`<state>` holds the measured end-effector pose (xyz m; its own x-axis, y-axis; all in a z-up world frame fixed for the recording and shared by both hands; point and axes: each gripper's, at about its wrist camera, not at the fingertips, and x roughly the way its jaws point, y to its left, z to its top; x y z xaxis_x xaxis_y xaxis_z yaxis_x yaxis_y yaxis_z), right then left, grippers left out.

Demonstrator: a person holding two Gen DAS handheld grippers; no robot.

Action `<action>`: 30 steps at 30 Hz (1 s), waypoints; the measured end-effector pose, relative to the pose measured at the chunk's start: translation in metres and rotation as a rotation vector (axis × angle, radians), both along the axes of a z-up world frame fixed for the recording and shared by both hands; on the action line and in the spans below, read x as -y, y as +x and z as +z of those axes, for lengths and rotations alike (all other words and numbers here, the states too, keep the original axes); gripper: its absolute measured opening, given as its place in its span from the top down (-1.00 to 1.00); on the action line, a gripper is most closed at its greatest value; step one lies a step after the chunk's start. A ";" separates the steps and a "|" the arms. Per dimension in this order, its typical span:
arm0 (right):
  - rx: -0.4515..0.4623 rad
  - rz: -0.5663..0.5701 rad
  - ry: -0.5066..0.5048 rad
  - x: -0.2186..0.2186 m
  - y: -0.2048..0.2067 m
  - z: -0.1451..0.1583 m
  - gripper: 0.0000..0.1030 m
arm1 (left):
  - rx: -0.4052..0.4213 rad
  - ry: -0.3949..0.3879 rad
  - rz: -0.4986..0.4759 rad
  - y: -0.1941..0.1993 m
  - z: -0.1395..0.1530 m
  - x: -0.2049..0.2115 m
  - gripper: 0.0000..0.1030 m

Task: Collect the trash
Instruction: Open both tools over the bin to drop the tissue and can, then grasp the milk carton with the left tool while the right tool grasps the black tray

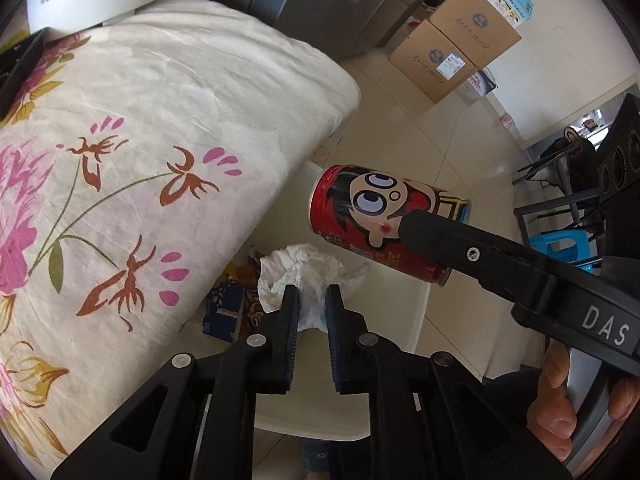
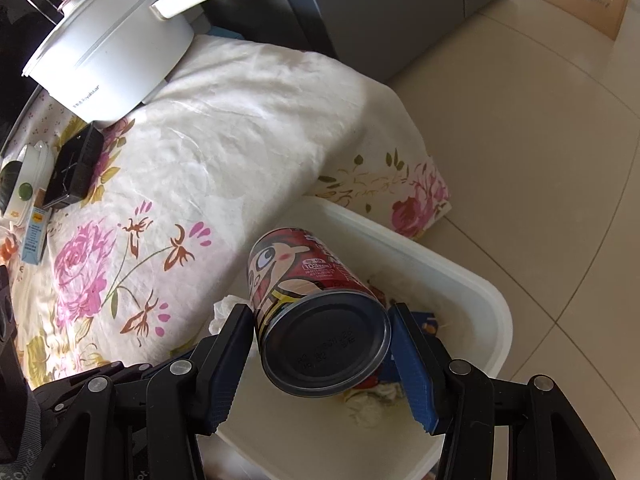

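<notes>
My right gripper (image 2: 320,344) is shut on a red cartoon-printed can (image 2: 316,316) and holds it on its side above the white plastic bin (image 2: 476,292). The can also shows in the left wrist view (image 1: 384,220), with the right gripper's finger (image 1: 460,248) across it. My left gripper (image 1: 312,320) is shut on a crumpled white tissue (image 1: 308,272) over the same bin (image 1: 404,320). Wrappers and crumpled tissues (image 2: 372,404) lie in the bin.
A table under a floral cloth (image 2: 192,184) stands left of the bin, carrying a white cooker (image 2: 116,52), a black box (image 2: 76,168) and small cartons. Cardboard boxes (image 1: 456,48) stand on the tiled floor. A blue stool (image 1: 568,248) is at right.
</notes>
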<state>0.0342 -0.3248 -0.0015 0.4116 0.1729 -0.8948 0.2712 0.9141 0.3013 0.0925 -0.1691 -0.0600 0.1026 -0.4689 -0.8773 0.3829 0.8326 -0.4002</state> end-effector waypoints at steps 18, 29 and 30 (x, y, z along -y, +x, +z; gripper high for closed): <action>0.042 -0.081 0.011 0.008 0.001 0.011 -0.19 | 0.039 -0.048 0.118 0.019 0.027 -0.032 0.07; 0.056 -0.068 0.026 0.004 0.001 0.013 -0.19 | 0.077 -0.069 0.189 0.024 0.057 -0.060 0.07; 0.059 -0.066 0.025 0.003 0.001 0.014 -0.20 | 0.082 -0.067 0.206 0.028 0.060 -0.066 0.07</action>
<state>0.0356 -0.3278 0.0121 0.4749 0.1658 -0.8643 0.3116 0.8868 0.3413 0.1201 -0.1031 0.0000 0.2716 -0.4872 -0.8300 0.2409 0.8694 -0.4315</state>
